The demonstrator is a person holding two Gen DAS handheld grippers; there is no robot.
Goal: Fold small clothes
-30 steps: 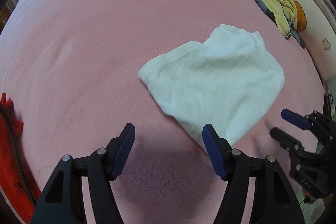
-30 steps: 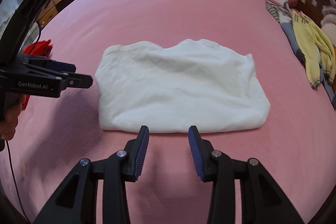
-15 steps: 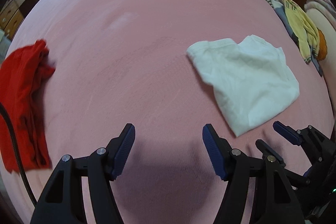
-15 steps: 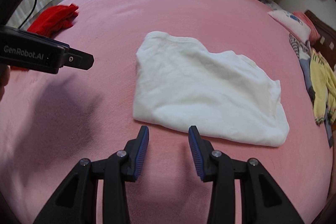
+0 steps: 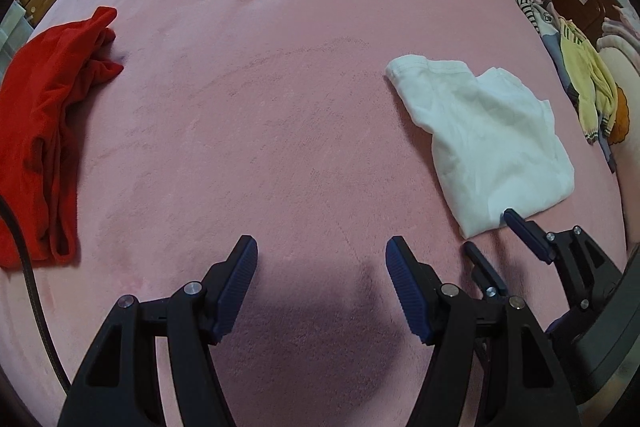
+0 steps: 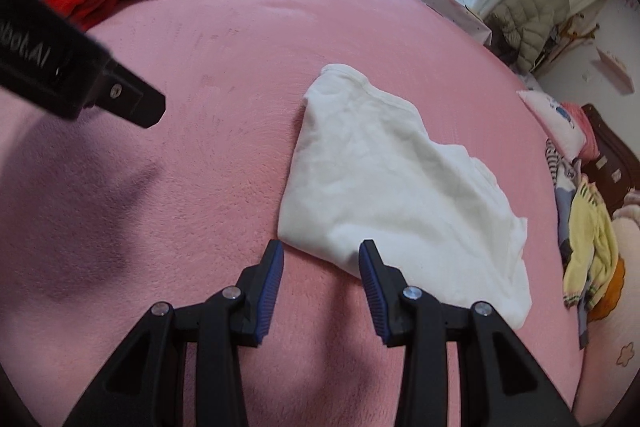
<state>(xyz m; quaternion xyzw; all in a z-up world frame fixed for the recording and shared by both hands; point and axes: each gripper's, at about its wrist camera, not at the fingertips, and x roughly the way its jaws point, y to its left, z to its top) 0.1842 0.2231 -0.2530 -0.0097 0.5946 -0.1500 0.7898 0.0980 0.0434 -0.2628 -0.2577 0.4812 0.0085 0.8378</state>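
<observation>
Evidently the white garment [image 6: 400, 195] is already folded into a compact wedge on the pink bed [image 5: 260, 87], and it looks finished or one fold short of it. The right gripper [image 6: 321, 283] hovers at its near corner, fingers [image 6: 370, 275] narrowly parted and empty, one pad just over the cloth's edge without pressing on it. Well apart from the white garment, the left gripper [image 5: 320, 287] hangs over bare blanket, fingers wide and holding nothing. Farther out from the white garment lies a crumpled red garment [image 5: 48, 115] on one side and a heap of striped and yellow clothes [image 5: 580, 75] on the other. My reading: the next move calls either for pinching that near corner or for fetching the red piece.
</observation>
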